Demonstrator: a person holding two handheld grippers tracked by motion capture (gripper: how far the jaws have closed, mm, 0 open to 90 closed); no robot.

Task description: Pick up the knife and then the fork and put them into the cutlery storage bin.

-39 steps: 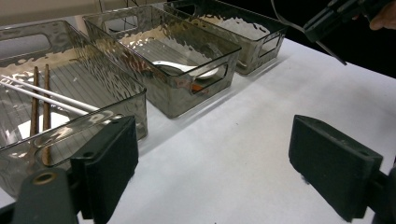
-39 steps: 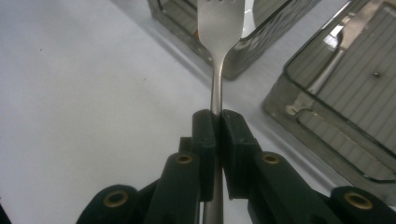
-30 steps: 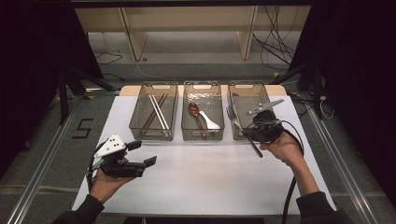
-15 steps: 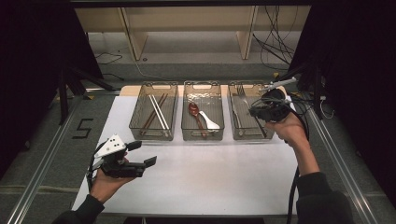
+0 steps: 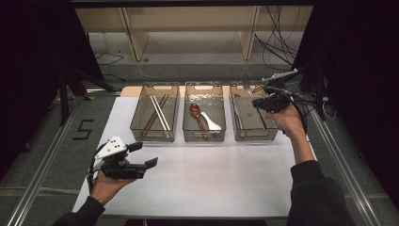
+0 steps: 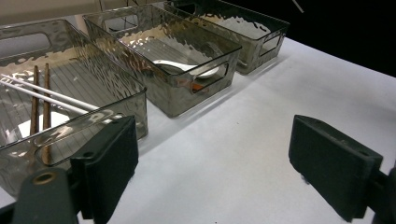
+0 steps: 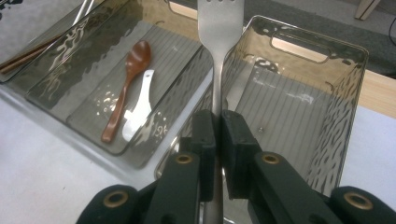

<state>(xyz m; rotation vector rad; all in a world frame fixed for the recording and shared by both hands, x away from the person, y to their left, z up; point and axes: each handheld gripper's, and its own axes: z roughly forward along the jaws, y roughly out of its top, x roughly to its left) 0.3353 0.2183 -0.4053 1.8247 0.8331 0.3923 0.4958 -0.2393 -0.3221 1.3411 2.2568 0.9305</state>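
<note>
A metal fork (image 7: 219,28) stands pinched by its handle in my right gripper (image 7: 218,123), tines pointing away from me. In the high view the right gripper (image 5: 258,102) hovers over the right clear bin (image 5: 274,134), and the fork (image 5: 245,85) sticks up past the bin's far edge. A silver utensil (image 7: 239,88) lies in that bin. My left gripper (image 5: 143,156) rests open at the front left of the white table, its jaws wide apart with nothing between them; in its own view the left gripper (image 6: 219,168) faces the bins.
Three clear bins stand in a row at the back. The left bin (image 5: 141,134) holds chopsticks (image 5: 157,113). The middle bin (image 5: 203,138) holds a brown spoon (image 7: 127,84) and a white spoon (image 7: 137,109). Cables hang off the table at the far right.
My right gripper has carried the fork up and away from me, from the near end of the right bin toward its far end. The left gripper has stayed still.
</note>
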